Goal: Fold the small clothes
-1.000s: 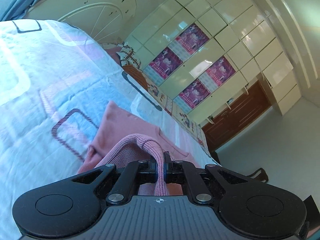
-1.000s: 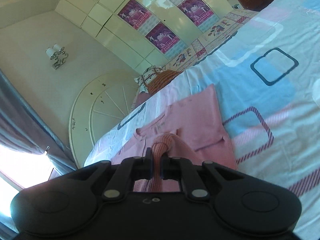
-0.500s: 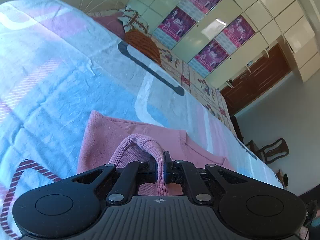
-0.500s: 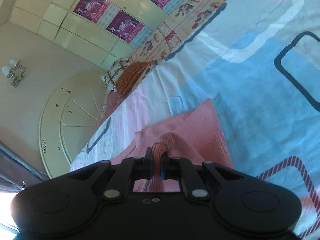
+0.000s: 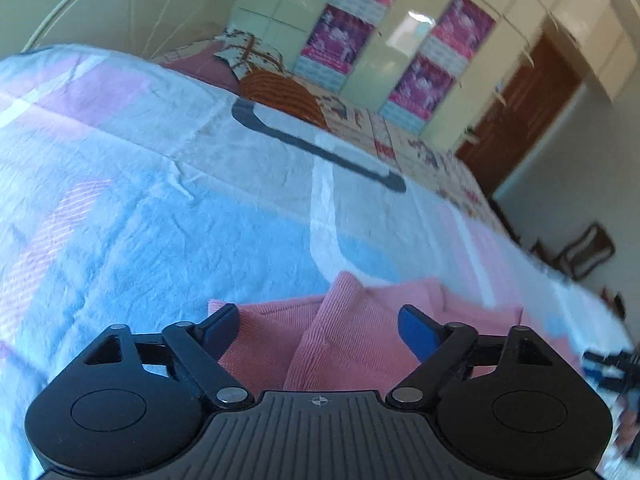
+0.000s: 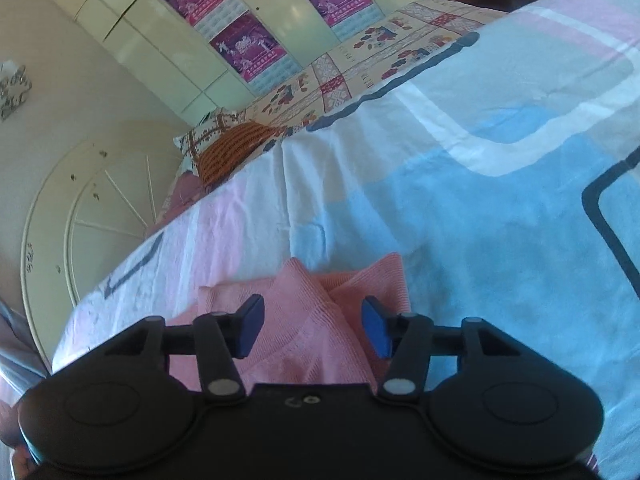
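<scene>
A small pink knit garment (image 5: 340, 332) lies folded over on the bed, with a raised fold of cloth between the fingers. My left gripper (image 5: 320, 330) is open just above it, its blue pads spread to either side of the fold and holding nothing. In the right wrist view the same pink garment (image 6: 308, 320) lies under my right gripper (image 6: 314, 330), which is also open and empty, pads apart around a loose ridge of cloth. The near part of the garment is hidden by both gripper bodies.
The bed has a blue, pink and white patterned sheet (image 5: 160, 208). An orange knit pillow (image 5: 280, 92) lies at the headboard end. Cream wardrobe doors with purple posters (image 5: 400, 52) stand beyond. A dark chair (image 5: 584, 252) stands right of the bed.
Both grippers carried the pinched pink cloth forward and down over the garment, then opened and let it go. The cloth now lies on the garment.
</scene>
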The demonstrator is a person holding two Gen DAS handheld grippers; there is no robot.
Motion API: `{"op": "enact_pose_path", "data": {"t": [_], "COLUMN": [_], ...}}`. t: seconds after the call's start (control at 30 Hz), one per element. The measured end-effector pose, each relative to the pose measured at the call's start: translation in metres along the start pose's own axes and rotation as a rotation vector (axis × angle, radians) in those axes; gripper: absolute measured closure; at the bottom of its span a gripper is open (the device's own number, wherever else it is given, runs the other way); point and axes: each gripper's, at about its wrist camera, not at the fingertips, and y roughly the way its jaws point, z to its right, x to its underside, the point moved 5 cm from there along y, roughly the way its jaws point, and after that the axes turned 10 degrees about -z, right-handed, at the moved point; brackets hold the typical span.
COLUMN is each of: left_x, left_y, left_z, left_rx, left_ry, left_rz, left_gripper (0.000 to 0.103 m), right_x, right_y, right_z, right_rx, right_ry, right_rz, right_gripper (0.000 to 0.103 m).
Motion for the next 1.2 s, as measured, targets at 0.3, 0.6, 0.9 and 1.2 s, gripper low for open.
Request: {"op": "enact_pose_path", "data": {"t": [0.3,0.6,0.9,1.2], "left_x": [0.007,0.0,0.003,0.021], "left_y": [-0.009,0.02,-0.001,0.045], "left_z": [0.044,0.035,0.023,0.161], "left_rx": [-0.166,-0.205,-0.236,-0.035], "left_ry": [0.288,0.194,0.116,0.352], "left_rz": [0.159,0.111,0.193,0.067], "left_gripper": [0.096,0.096,0.033,0.033], "right_x": [0.016,0.004,0.01,0.064], "right_y": [0.008,0.013,0.005,0.075], "right_z": [-0.037,-0.024,-0.031,-0.16], "right_rx": [0.161,0.223,0.281,0.087], "right_ry": [-0.322,-0.27,-0.254,-0.594], "right_rz": [-0.022,0.052,0.1,-0.038], "right_gripper": [0.095,0.095,0.058,0.057]}}
